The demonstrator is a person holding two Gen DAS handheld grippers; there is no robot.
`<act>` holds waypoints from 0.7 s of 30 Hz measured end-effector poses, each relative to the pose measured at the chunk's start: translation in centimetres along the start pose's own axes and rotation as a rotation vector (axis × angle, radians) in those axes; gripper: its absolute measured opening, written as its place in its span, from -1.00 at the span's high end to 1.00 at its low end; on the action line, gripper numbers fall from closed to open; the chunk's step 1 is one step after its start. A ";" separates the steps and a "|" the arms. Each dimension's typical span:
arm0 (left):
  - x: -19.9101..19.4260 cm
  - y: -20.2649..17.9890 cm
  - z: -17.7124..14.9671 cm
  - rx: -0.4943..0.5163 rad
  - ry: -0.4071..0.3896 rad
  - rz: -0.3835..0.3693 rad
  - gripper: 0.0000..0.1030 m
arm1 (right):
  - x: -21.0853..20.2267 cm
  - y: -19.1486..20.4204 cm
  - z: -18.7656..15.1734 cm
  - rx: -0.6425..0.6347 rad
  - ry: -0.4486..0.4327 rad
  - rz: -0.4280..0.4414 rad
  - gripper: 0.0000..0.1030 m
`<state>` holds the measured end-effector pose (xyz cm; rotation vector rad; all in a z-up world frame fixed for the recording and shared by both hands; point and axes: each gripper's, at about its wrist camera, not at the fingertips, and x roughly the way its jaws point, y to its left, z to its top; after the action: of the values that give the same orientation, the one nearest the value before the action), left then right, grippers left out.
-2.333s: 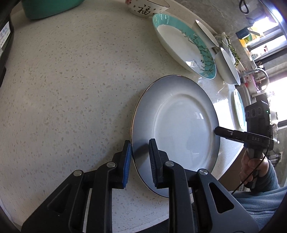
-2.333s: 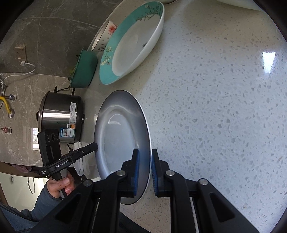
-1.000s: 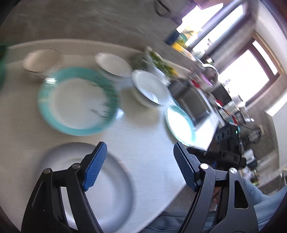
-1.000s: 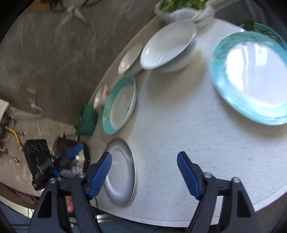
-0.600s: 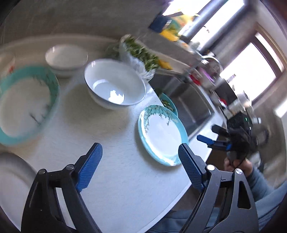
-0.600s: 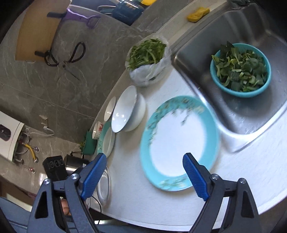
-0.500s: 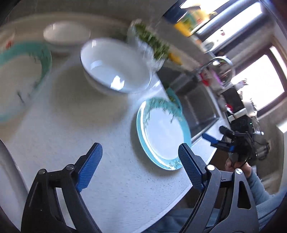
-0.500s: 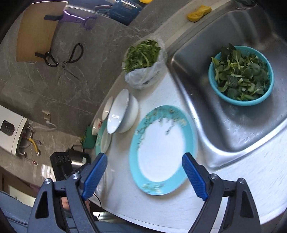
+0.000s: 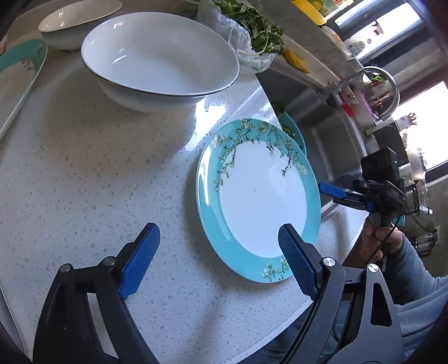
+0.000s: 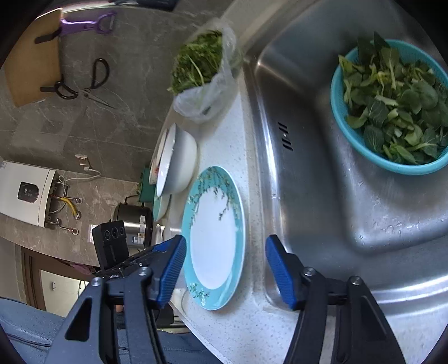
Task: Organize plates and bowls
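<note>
- Two grippers flank my turquoise plate (image 9: 260, 201), which lies flat on the counter (image 9: 84, 168) at its front edge, just beside the sink (image 10: 350, 196).
- My left gripper (image 9: 215, 260) has its jaws spread wide and empty above the counter, its right pad over the plate's near rim.
- My right gripper (image 10: 225, 273) is closing, its jaws still clear of the plate's rim between them, nothing held.
- Behind the plate, a large white bowl (image 9: 159, 56) stands on the counter, with a smaller bowl (image 9: 75, 19) towards the back edge.
</note>
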<state>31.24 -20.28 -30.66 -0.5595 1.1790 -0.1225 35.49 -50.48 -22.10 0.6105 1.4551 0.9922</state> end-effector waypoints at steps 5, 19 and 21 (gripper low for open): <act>0.7 0.8 -0.3 -0.032 0.028 0.002 -0.67 | 1.6 -0.6 0.8 -0.004 0.070 0.014 0.00; 0.8 1.0 -0.5 -0.032 0.063 -0.024 0.09 | 2.6 -1.0 1.7 -0.015 0.153 0.038 0.59; 0.8 1.1 -0.6 -0.033 0.062 -0.025 0.09 | 2.6 -1.2 1.8 -0.013 0.160 0.035 0.65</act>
<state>30.86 -19.87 -32.01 -0.6028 1.2366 -0.1431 37.02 -48.51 -24.34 0.5593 1.5811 1.0977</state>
